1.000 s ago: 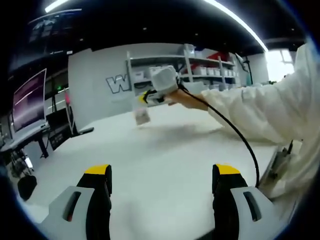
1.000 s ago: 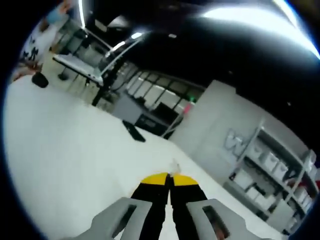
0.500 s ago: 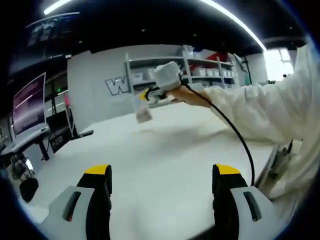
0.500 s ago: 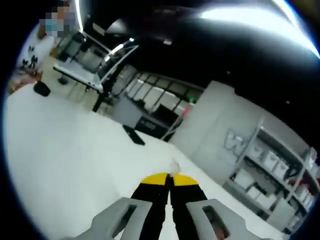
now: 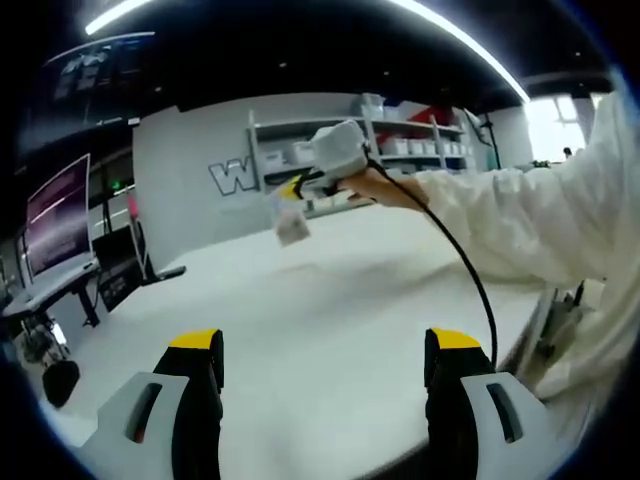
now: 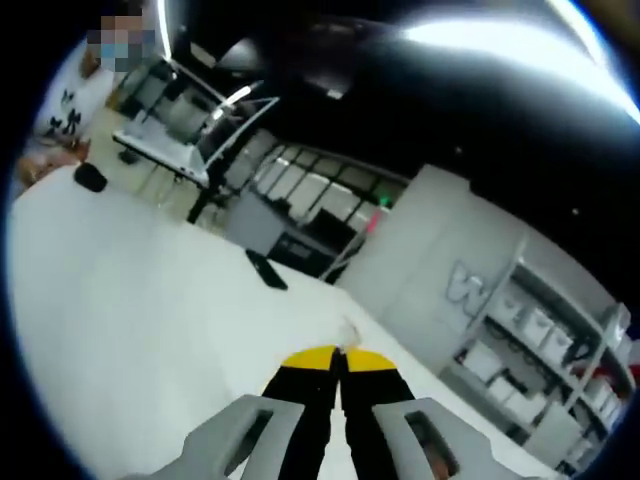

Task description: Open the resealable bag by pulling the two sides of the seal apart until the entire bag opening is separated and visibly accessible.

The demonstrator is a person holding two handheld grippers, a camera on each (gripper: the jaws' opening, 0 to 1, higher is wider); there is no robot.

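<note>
One small resealable bag (image 5: 290,228) hangs above the far side of the white counter (image 5: 330,330), pinched at its top edge by the clenched right tongs (image 6: 341,361). Nearer, the left tongs (image 5: 325,350) hover released with jaws wide apart over the counter, well apart from the bag.

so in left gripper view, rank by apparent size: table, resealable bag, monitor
1. Table, largest by far.
2. Monitor at the left edge.
3. Resealable bag, smallest, hanging from the right hand-held gripper.
Bag and monitor sit at different distances, so true sizes stay unsure.
</note>
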